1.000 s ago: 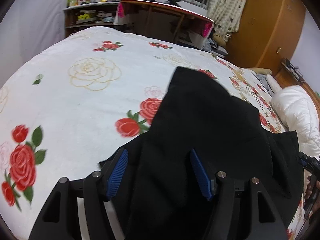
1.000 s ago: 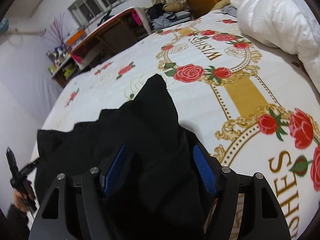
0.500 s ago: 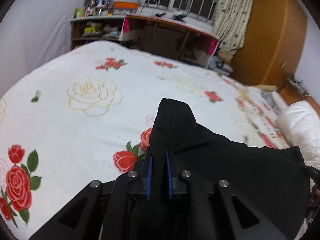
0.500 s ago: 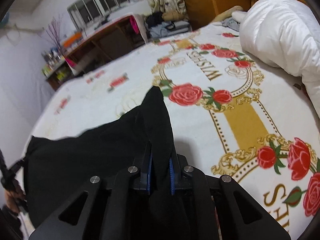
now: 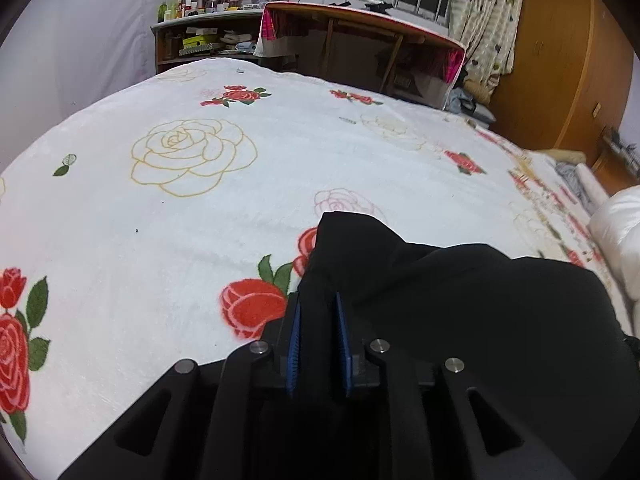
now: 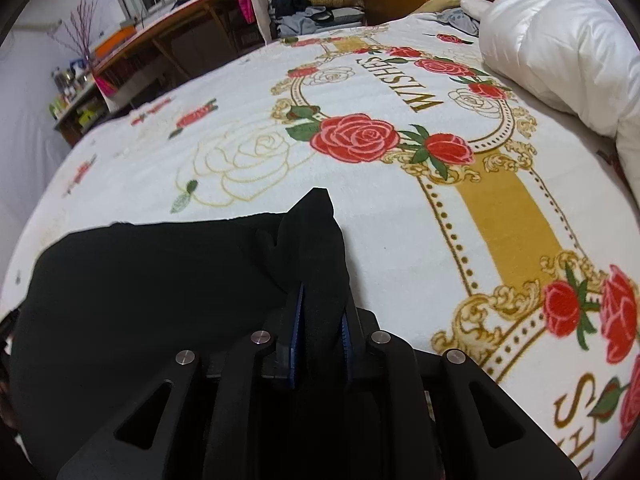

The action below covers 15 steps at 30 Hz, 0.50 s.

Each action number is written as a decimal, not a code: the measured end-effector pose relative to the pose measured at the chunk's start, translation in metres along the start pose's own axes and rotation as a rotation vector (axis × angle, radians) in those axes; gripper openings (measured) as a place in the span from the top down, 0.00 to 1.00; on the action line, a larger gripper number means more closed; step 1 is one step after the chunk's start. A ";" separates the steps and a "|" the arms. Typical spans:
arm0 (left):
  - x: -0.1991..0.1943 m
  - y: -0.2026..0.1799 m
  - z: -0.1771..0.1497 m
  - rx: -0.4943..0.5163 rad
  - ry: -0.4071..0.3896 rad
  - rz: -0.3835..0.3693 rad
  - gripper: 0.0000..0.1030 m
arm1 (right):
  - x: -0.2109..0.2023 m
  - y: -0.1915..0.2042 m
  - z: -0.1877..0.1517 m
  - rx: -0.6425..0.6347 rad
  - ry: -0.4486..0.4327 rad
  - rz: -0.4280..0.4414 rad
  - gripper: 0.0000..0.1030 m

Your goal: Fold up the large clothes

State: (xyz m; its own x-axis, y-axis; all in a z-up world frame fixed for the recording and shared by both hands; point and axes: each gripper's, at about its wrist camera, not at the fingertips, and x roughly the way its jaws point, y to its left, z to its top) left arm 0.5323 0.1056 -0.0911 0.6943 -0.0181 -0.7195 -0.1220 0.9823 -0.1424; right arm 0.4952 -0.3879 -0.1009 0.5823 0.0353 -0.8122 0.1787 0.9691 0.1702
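On the bed, over a white blanket (image 5: 168, 248) printed with red and gold-outlined roses, a black garment (image 5: 480, 304) hangs bunched between the two grippers. The left gripper (image 5: 318, 312) is clamped on one corner of it: black cloth fills the narrow gap between the blue pads (image 5: 295, 344), and a peak of fabric sticks up past the fingertips. Its jaws, having closed on the cloth, have eased apart a little within the last half second, with the fabric between them and the pads pressing on it. From this corner the garment runs off to the right in a slack, dark sheet that covers the lower right of the left wrist view.

In the right wrist view the right gripper (image 6: 322, 304) is pinched shut on the opposite corner of the same garment (image 6: 152, 292); here too the cloth sits between the blue pads (image 6: 298, 332) and pokes up in a pointed fold beyond them. Its jaws too have slackened slightly since closing. The cloth spreads left from this grip, its upper edge nearly straight across the blanket (image 6: 400, 240), which here shows a gold band and ornate lettering.

A white duvet (image 6: 560, 48) is heaped at the right side of the bed. Beyond the far edge stand a wooden desk (image 5: 360, 40) and a cluttered shelf (image 5: 200, 36)
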 end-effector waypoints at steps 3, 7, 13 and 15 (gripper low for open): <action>-0.005 -0.001 0.006 0.013 0.019 0.019 0.78 | -0.005 0.006 0.004 -0.036 0.010 -0.041 0.82; -0.035 0.005 0.017 -0.004 -0.020 0.011 0.76 | -0.035 0.007 0.007 -0.047 -0.030 -0.038 0.74; -0.102 0.003 0.009 0.001 -0.124 -0.033 0.67 | -0.105 0.014 -0.014 -0.044 -0.172 0.051 0.48; -0.130 -0.014 -0.011 0.033 -0.170 -0.084 0.60 | -0.126 0.028 -0.034 -0.067 -0.200 0.105 0.48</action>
State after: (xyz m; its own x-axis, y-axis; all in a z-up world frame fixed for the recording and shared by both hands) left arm 0.4354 0.0923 -0.0031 0.8114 -0.0717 -0.5800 -0.0366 0.9843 -0.1728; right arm 0.3999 -0.3573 -0.0134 0.7420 0.0945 -0.6637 0.0590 0.9769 0.2052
